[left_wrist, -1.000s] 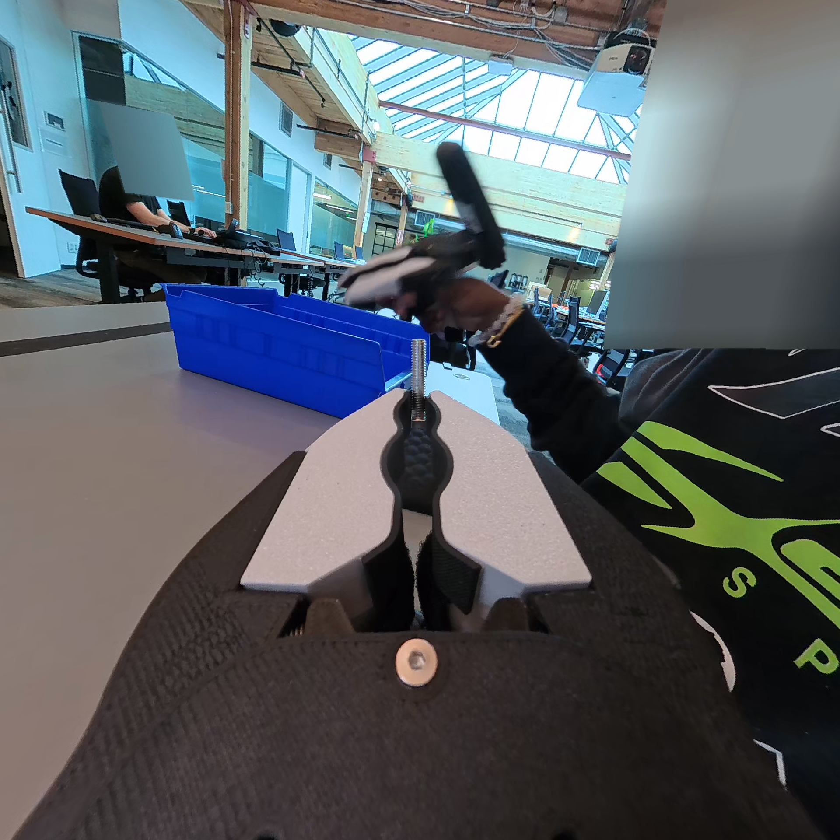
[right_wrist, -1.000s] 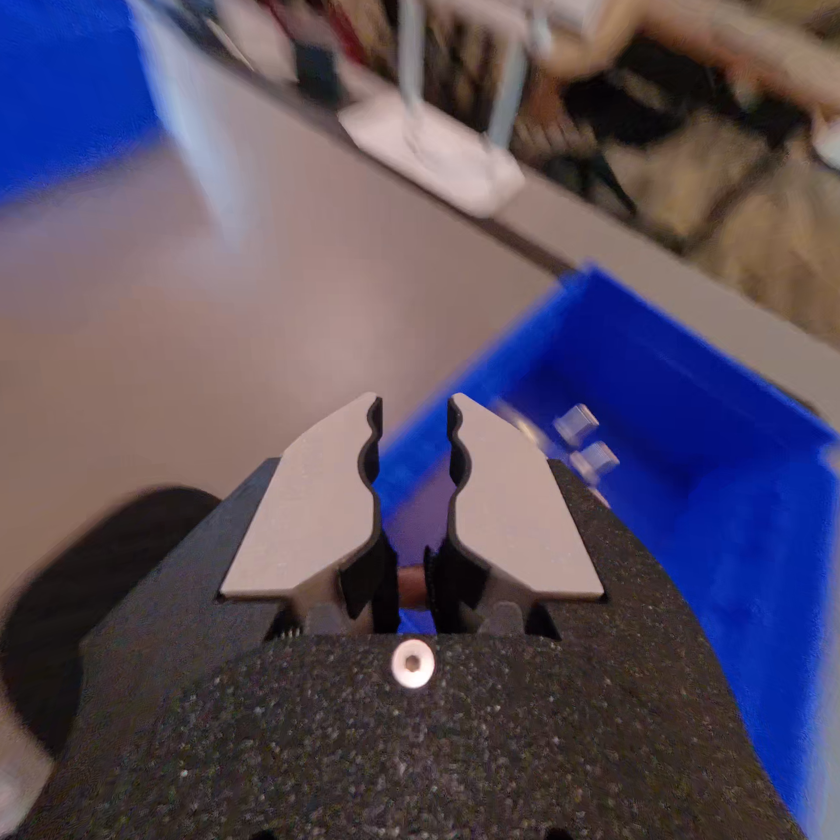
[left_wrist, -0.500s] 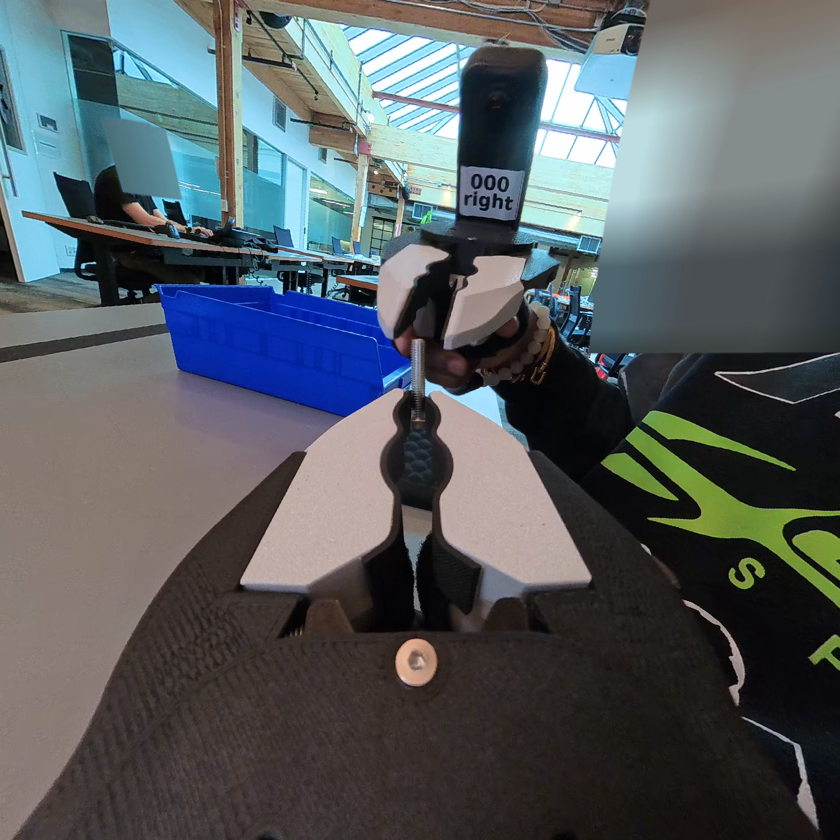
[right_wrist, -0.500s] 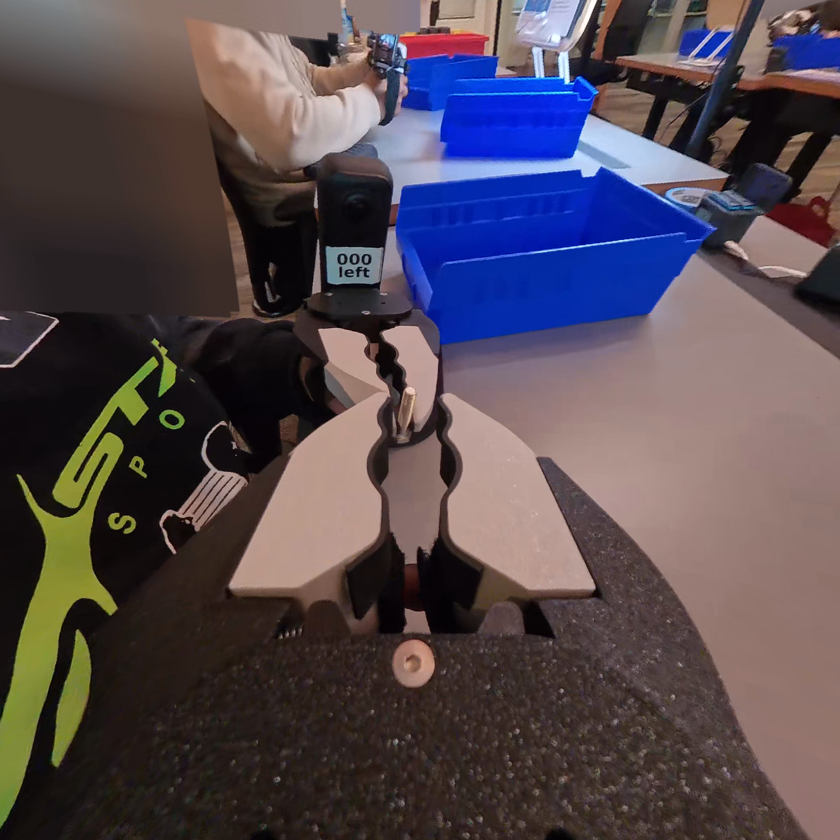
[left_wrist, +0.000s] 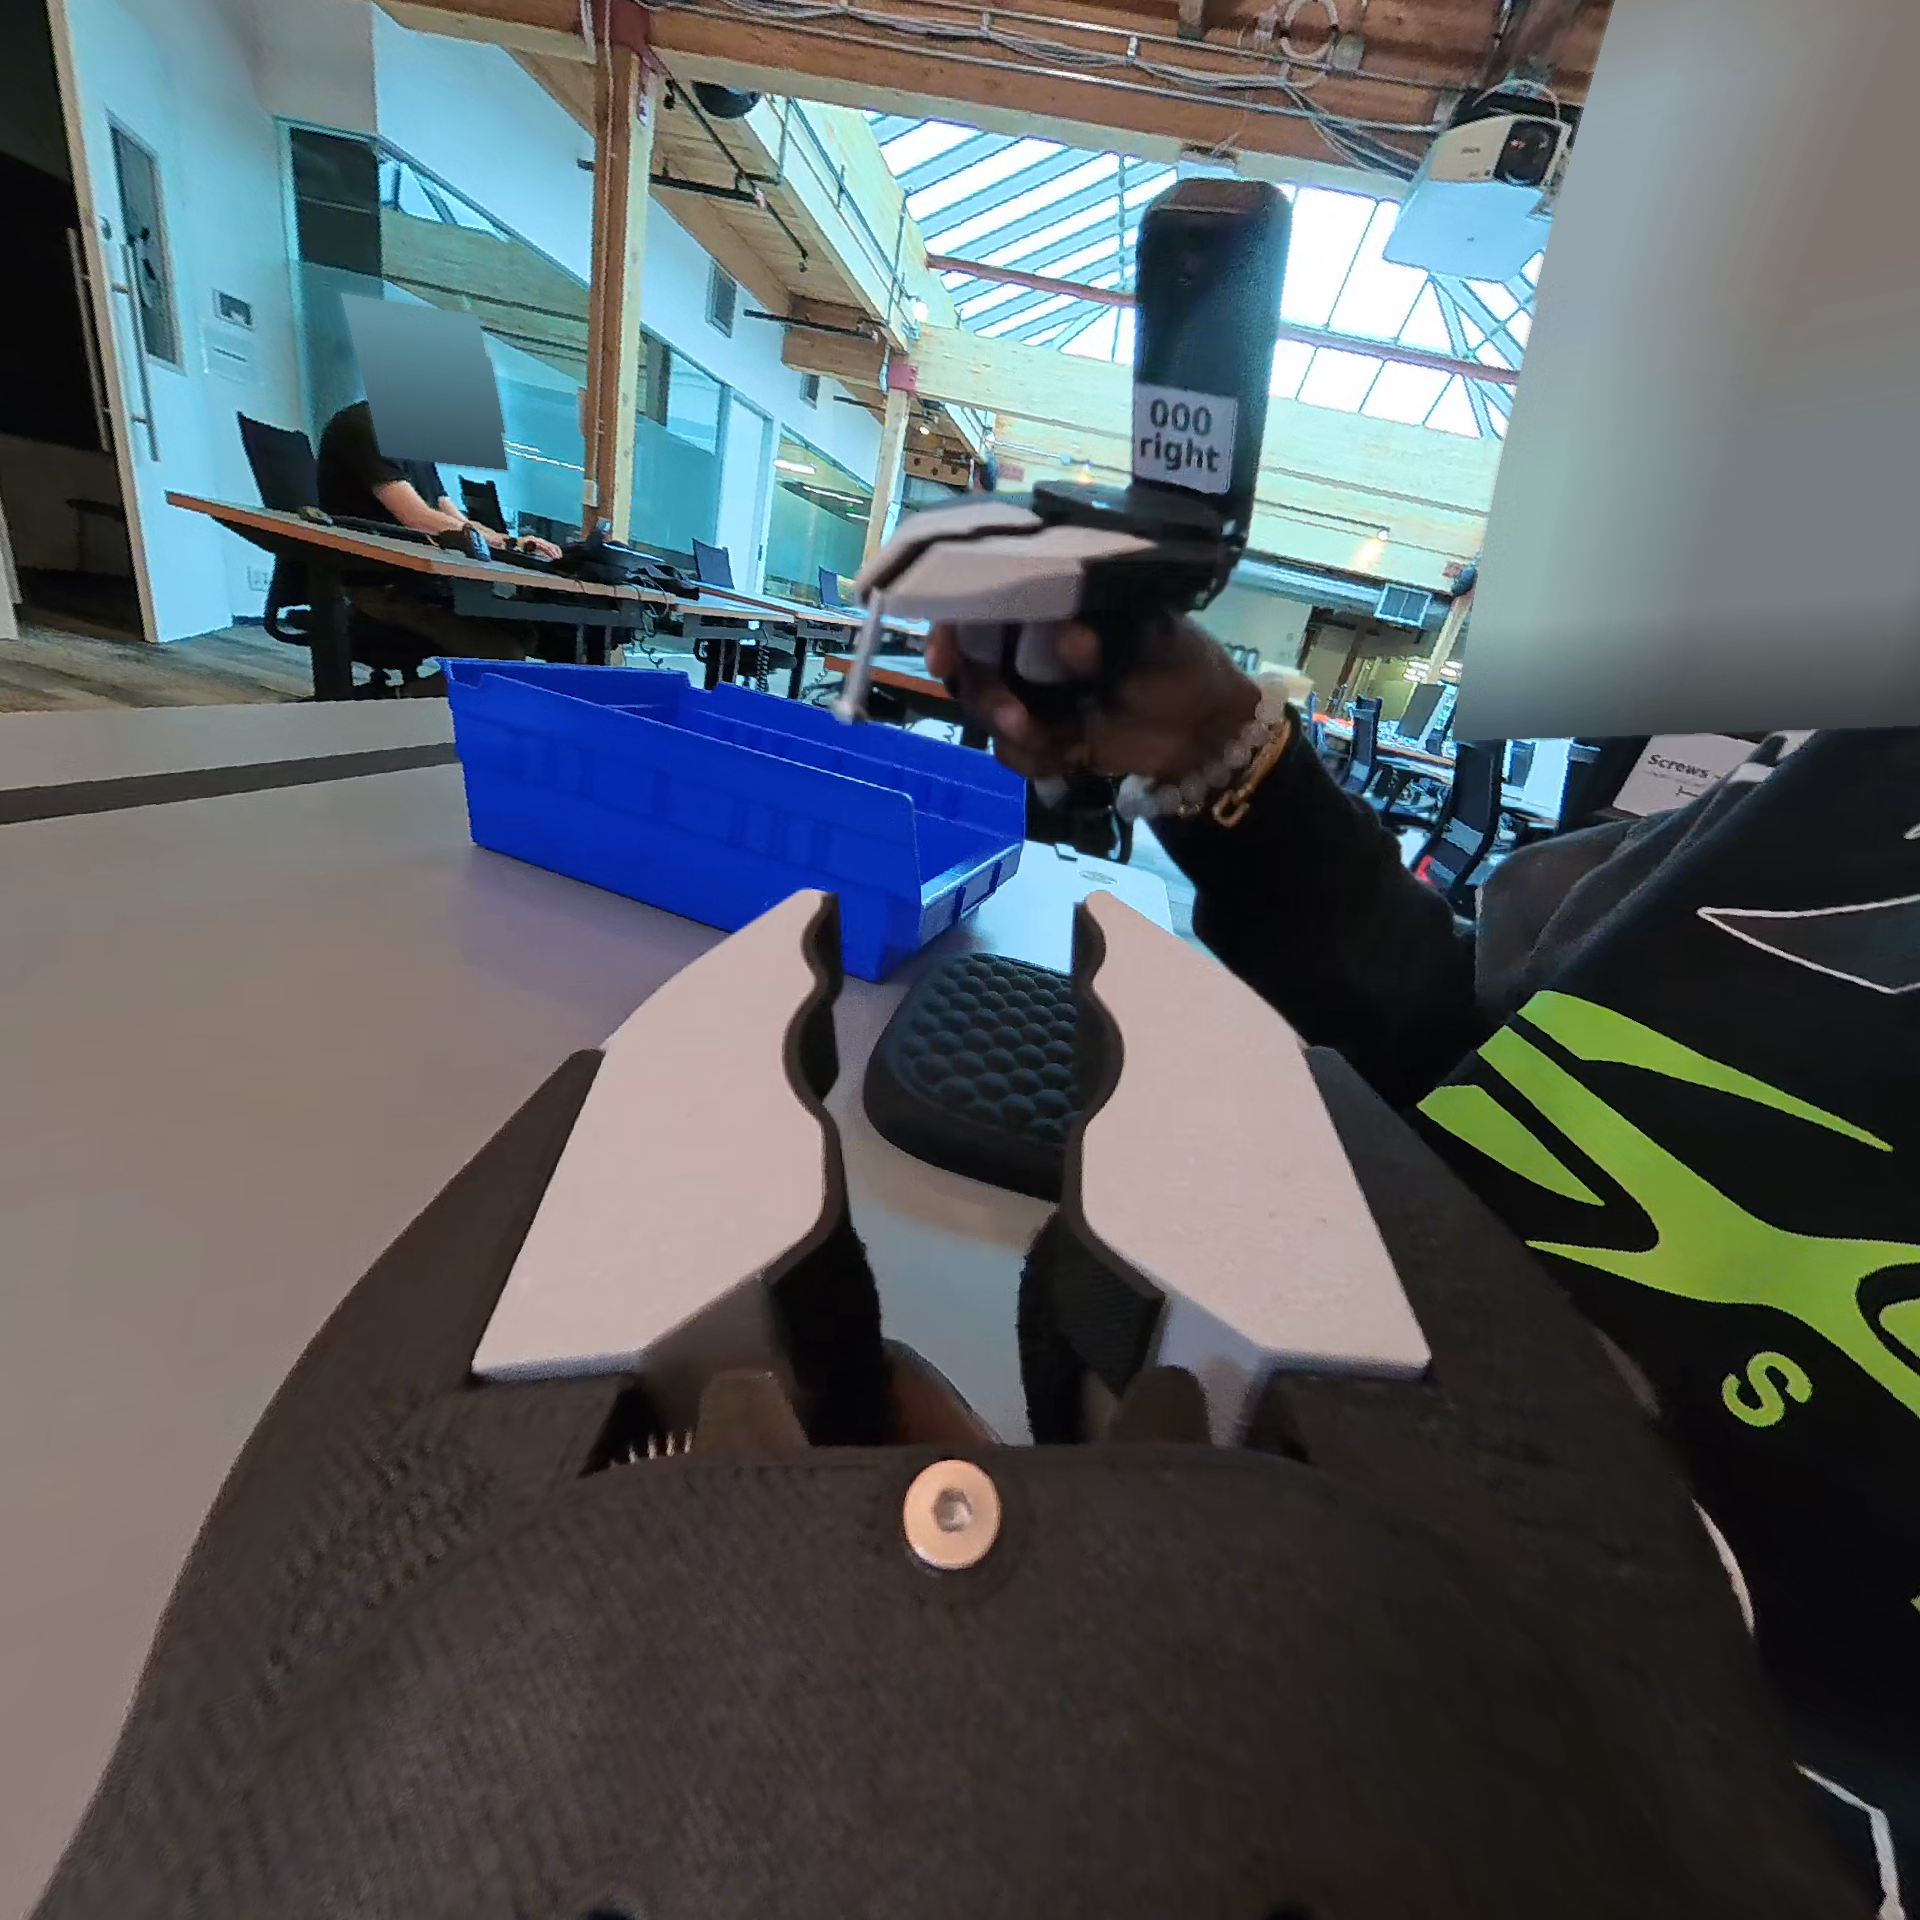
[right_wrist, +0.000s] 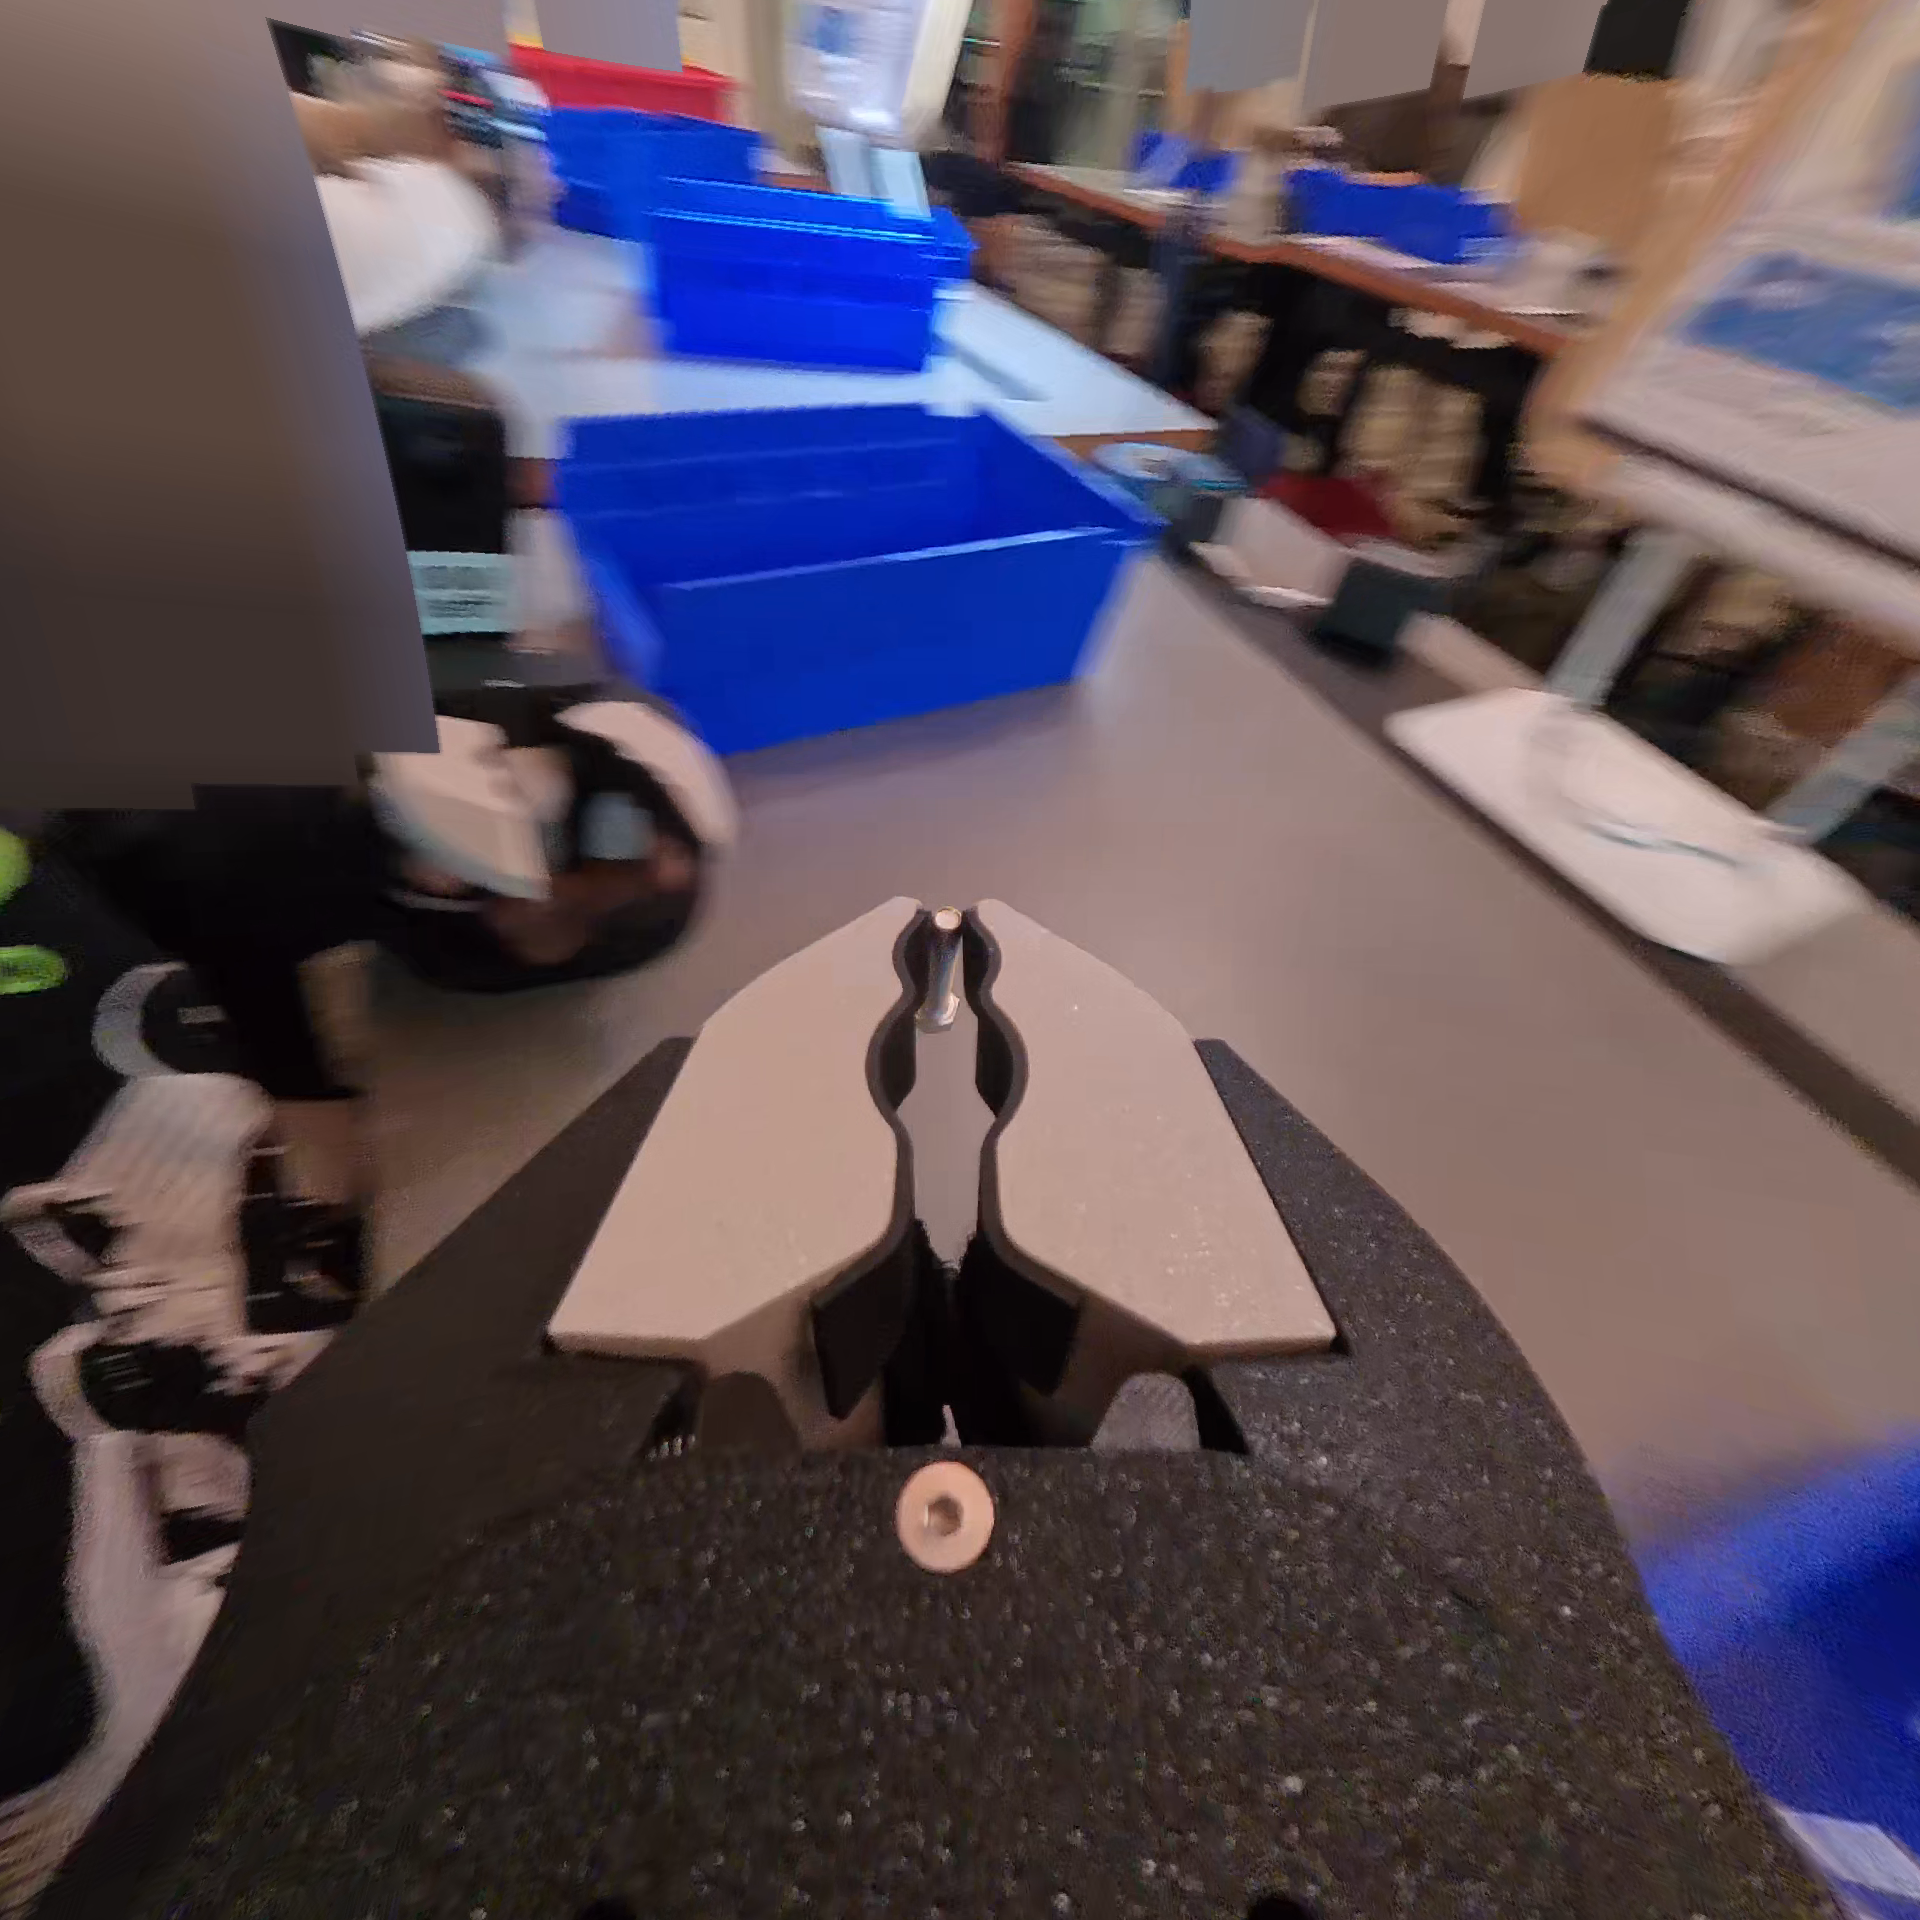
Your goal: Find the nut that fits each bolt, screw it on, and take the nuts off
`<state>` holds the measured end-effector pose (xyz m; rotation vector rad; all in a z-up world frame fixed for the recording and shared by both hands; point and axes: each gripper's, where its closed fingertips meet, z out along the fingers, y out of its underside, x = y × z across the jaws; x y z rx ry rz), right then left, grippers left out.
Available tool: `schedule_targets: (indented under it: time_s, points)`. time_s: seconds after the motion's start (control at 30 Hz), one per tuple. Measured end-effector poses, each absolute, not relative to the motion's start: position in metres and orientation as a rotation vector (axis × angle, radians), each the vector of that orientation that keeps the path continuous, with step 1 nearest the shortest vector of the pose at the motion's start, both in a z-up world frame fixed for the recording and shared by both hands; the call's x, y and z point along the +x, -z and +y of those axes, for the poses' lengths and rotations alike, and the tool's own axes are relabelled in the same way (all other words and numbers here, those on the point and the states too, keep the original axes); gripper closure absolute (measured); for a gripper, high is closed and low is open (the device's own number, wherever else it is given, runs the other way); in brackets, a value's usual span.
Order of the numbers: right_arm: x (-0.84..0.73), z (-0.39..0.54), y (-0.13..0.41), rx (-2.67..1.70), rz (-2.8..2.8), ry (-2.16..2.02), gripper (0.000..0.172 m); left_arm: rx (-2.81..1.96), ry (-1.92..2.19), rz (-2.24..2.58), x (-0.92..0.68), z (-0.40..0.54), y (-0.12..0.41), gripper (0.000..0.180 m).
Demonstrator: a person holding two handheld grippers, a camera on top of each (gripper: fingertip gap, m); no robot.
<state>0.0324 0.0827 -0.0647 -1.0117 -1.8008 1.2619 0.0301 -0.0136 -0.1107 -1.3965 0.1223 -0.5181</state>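
The left tongs (left_wrist: 951,925) stand wide apart with nothing between their pale grey, wavy-edged fingers (left_wrist: 717,1101); half a second ago they were clamped on the slim, threaded silver steel bolt (right_wrist: 940,966), which has since passed across. The right tongs (right_wrist: 943,914) are now closed on that bolt, their black-lined pads pressing its shank near the tips, its hexagonal head toward the camera; in the left wrist view the same bolt (left_wrist: 860,655) hangs down from the right tongs (left_wrist: 878,587), held in the air to the far right above the blue plastic bin. The right tongs were narrowly open a moment back. A white sticker with black writing sits on the black camera post (left_wrist: 1205,343) above them. Under the left tongs lies a black rubbery pad with a honeycomb texture (left_wrist: 977,1070) on the smooth grey desk (left_wrist: 260,1039). The long, ribbed, open-fronted blue plastic bin (left_wrist: 717,800) stands just beyond. The person's black sleeve (left_wrist: 1320,914) and beaded bracelet (left_wrist: 1226,748) show at right, with lime-green lettering on the black top (left_wrist: 1662,1143). A small white card with writing (left_wrist: 1683,774) stands far right. The right wrist view is motion-blurred around its edges.
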Motion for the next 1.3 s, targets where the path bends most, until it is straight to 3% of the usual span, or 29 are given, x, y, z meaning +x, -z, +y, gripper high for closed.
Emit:
schedule_targets:
  time_s: [0.13,0.33,0.6,0.97,1.1,1.3]
  points:
    - [0.044,0.213,0.054,-1.260,-1.535,-0.880,0.166,-1.398,0.504,0.118,0.029,-0.013,0.111,0.135]
    - [0.045,0.332,0.112,-1.603,-1.400,-0.678,0.166,-1.408,0.491,0.121,0.030,-0.012,0.112,0.135]
    - [0.032,0.372,0.181,-1.846,-1.434,-0.564,0.165,-1.407,0.491,0.111,0.028,-0.011,0.112,0.135]
    - [0.037,0.381,0.211,-1.941,-1.456,-0.495,0.165,-1.405,0.475,0.113,0.028,-0.012,0.111,0.136]
    - [0.042,0.376,0.200,-1.925,-1.420,-0.505,0.149,-1.477,0.322,0.110,0.016,-0.016,0.110,0.129]
    - [0.061,0.346,0.138,-1.755,-1.208,-0.672,0.113,-1.504,-0.296,-0.215,-0.075,-0.067,0.078,0.107]
